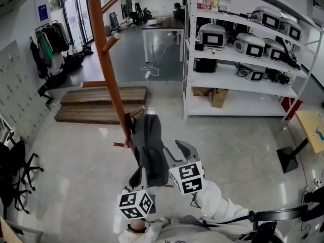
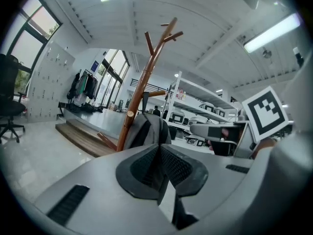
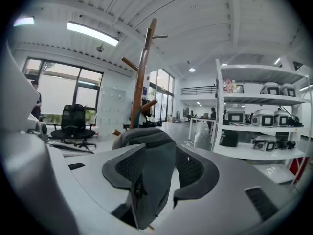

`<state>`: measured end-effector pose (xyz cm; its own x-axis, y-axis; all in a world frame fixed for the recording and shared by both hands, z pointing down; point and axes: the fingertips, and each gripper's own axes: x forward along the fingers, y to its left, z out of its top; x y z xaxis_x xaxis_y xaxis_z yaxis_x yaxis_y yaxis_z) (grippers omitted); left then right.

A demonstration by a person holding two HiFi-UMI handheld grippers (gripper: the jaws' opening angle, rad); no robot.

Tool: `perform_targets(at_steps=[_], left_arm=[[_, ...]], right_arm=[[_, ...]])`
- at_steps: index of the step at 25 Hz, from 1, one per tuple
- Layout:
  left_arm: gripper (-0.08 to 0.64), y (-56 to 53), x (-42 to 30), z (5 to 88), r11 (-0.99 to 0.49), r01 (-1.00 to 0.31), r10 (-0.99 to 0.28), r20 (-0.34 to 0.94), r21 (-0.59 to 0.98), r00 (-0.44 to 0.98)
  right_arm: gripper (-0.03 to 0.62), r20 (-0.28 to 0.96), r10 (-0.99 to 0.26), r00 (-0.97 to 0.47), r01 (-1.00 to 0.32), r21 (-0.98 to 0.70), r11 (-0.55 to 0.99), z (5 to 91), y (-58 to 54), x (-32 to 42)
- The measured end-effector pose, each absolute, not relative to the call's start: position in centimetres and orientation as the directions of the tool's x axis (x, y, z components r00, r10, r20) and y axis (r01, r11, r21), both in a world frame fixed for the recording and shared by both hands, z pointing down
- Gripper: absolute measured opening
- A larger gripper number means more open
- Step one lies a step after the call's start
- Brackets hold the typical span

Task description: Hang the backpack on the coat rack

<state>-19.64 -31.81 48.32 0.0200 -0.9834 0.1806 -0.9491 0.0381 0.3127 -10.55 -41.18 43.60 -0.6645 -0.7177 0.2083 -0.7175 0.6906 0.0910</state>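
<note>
A dark grey backpack (image 1: 150, 146) hangs against the brown wooden coat rack (image 1: 109, 70), its top by a low peg. My right gripper (image 1: 181, 148) is at the backpack's right side. In the right gripper view its jaws stand open (image 3: 160, 151) with a fold of the backpack (image 3: 151, 175) between them, and the rack (image 3: 141, 82) rises behind. My left gripper (image 1: 136, 175) is at the backpack's lower left. In the left gripper view its pads meet (image 2: 159, 160), shut, with nothing clearly seen between them; the backpack (image 2: 149, 129) and rack (image 2: 137, 99) lie just beyond.
White shelving (image 1: 238, 59) with equipment stands to the right. A low wooden platform (image 1: 101, 103) lies behind the rack. Black office chairs (image 1: 15, 171) are at the left, and a black stand base (image 1: 288, 158) is at the right. A white table (image 1: 162, 32) stands farther back.
</note>
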Motion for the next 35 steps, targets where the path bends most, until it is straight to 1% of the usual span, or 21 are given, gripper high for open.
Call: perform_targets(at_steps=[2,4,8,9,13,18,25,30,35], left_arm=[[0.016,-31.8,-19.1,48.5,0.026,-0.950,-0.983,0.181,0.311,0.032],[0.016,-31.6,-18.5,48.7,0.014,-0.951,-0.982,0.182,0.307,0.044],[0.016,-31.5,-17.6,49.1,0.001,-0.954,-0.978,0.197,0.300,0.061],[0.015,-31.5,-17.3,49.2,-0.001,-0.954,-0.978,0.200,0.300,0.064],[0.015,-31.3,-16.1,49.0,-0.019,-0.955,-0.977,0.197,0.297,0.081],[0.015,-31.0,-15.1,48.7,-0.030,-0.960,-0.977,0.194,0.277,0.087],[0.015,-30.2,-15.0,47.7,-0.051,-0.967,-0.981,0.171,0.248,0.096],[0.015,-30.0,-15.5,47.3,-0.068,-0.970,-0.980,0.164,0.232,0.108],[0.015,-28.9,-16.1,46.4,-0.091,-0.967,-0.982,0.142,0.239,0.127]], right_arm=[[0.191,0.250,-0.728,-0.638,-0.741,0.056,0.669,45.7,-41.0,-9.3],[0.167,0.298,-0.730,-0.615,-0.759,0.025,0.651,47.8,-40.7,-8.1],[0.050,0.349,-0.728,-0.591,-0.771,0.021,0.636,50.1,-39.7,-6.3],[0.031,0.357,-0.719,-0.596,-0.764,0.023,0.644,50.3,-39.3,-6.1],[0.014,0.367,-0.684,-0.631,-0.731,0.014,0.682,50.7,-37.5,-6.2],[0.012,0.364,-0.658,-0.659,-0.706,0.004,0.708,50.6,-36.5,-6.4],[0.012,0.351,-0.665,-0.660,-0.717,-0.027,0.697,50.5,-35.9,-6.3],[0.012,0.336,-0.679,-0.653,-0.725,-0.019,0.688,50.0,-35.3,-7.1],[0.012,0.333,-0.700,-0.631,-0.749,-0.025,0.662,50.0,-33.6,-7.6]])
